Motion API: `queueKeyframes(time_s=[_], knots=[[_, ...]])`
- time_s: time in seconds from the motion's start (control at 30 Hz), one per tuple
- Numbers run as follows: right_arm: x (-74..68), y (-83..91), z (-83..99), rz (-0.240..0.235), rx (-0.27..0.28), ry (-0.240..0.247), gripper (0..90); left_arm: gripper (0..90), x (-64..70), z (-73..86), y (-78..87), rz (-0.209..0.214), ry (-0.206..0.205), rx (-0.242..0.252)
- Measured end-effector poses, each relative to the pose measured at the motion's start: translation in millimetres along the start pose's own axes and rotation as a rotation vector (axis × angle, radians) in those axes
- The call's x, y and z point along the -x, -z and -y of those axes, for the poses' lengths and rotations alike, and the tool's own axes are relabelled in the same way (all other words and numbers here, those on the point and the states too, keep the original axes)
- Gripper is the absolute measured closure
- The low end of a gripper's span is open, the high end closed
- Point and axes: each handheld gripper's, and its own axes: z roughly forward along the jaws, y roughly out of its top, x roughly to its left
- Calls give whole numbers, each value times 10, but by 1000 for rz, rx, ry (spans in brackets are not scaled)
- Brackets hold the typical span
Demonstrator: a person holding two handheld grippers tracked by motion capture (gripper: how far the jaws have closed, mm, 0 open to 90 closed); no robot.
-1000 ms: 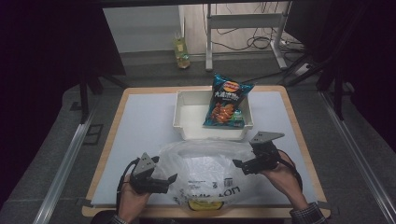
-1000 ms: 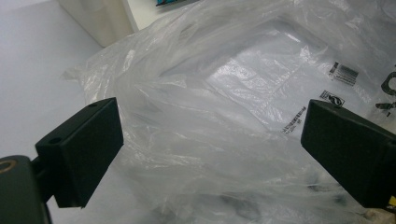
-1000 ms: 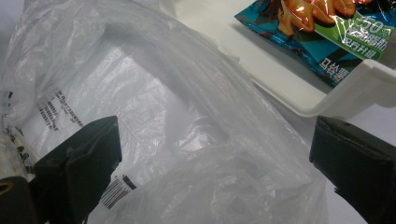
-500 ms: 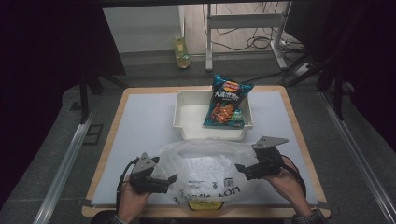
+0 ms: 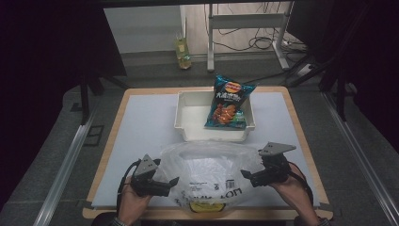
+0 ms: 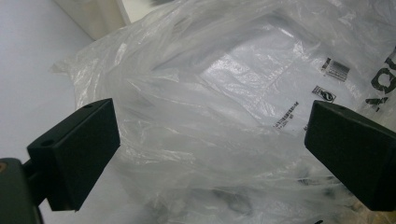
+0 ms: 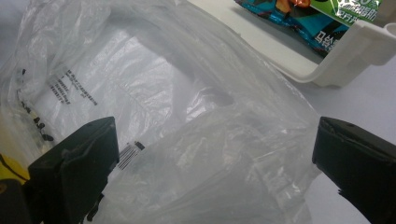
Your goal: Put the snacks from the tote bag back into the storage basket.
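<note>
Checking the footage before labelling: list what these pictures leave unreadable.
- Yellow item inside the crinkled clear plastic bag, high view: blurred by the film, identity unclear.
- Black print on the bag, left gripper view: too small, cut by the right edge.
- Blue crisp packet in the white rectangular tray, right gripper view: cropped by the top edge.

In the lower left of the high view, the left hand [image 5: 133,203] holds the left gripper [image 5: 165,182] pointing rightward, its jaws spread wide. In the lower right, the right hand [image 5: 291,187] holds the right gripper [image 5: 248,175] pointing leftward toward the other, jaws likewise spread wide apart.
</note>
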Motion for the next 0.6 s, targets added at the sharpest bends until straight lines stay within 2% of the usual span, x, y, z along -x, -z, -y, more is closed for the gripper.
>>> queueKeyframes(time_s=[0.6], knots=[[-53,161,179,23,8,-10,7,25,48,20,42,-8,-24,-15]])
